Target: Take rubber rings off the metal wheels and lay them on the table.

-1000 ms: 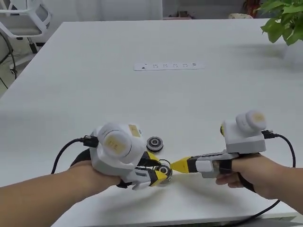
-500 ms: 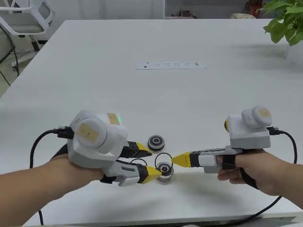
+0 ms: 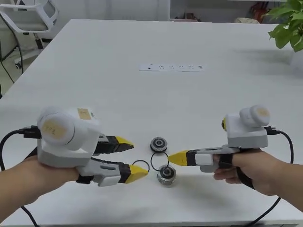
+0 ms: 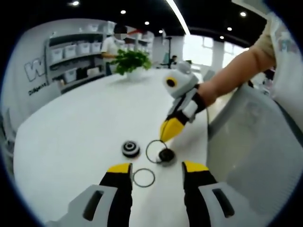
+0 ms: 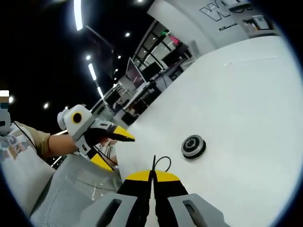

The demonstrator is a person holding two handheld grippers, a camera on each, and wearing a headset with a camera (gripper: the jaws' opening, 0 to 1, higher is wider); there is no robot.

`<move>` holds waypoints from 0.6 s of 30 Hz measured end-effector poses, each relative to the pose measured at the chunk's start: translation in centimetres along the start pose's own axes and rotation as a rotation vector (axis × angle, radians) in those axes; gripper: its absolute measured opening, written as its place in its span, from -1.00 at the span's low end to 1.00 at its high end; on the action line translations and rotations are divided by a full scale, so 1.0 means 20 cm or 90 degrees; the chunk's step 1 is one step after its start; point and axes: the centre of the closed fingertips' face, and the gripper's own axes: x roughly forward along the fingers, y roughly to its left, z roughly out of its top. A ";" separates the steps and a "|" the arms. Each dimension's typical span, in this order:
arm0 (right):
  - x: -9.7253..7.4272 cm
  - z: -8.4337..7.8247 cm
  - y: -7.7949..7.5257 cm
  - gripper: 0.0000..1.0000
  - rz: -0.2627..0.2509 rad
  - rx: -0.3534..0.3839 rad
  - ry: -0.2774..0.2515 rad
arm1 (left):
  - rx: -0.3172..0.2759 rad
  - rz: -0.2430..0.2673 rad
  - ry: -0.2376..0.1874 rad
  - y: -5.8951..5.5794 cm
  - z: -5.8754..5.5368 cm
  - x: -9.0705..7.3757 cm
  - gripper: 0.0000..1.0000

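Now a big white table (image 3: 142, 94) stands in a bright room. Two wheels (image 3: 158, 144) lie flat near its front edge. Left gripper (image 3: 135, 157), wide open, is beside a flat ring (image 4: 134, 178); right gripper (image 3: 171, 158) pinches a tilted ring (image 3: 151, 162).

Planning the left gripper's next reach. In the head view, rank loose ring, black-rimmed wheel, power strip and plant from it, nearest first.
1. Loose ring, at the left gripper's tips.
2. Black-rimmed wheel, just beyond, rightward.
3. Power strip, table's middle.
4. Plant, far right corner.
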 end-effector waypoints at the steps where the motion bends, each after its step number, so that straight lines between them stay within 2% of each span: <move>1: 0.01 0.00 0.00 -1.00 0.001 -0.001 0.001 | -0.001 0.002 -0.001 0.00 0.00 -0.01 -0.12; 9: 0.10 0.01 0.01 -1.00 0.008 -0.012 0.018 | -0.010 0.017 -0.007 0.02 -0.02 -0.07 0.02; 18: 0.19 -0.01 0.02 -1.00 0.016 -0.019 0.036 | -0.026 0.040 -0.016 0.05 -0.04 -0.12 0.08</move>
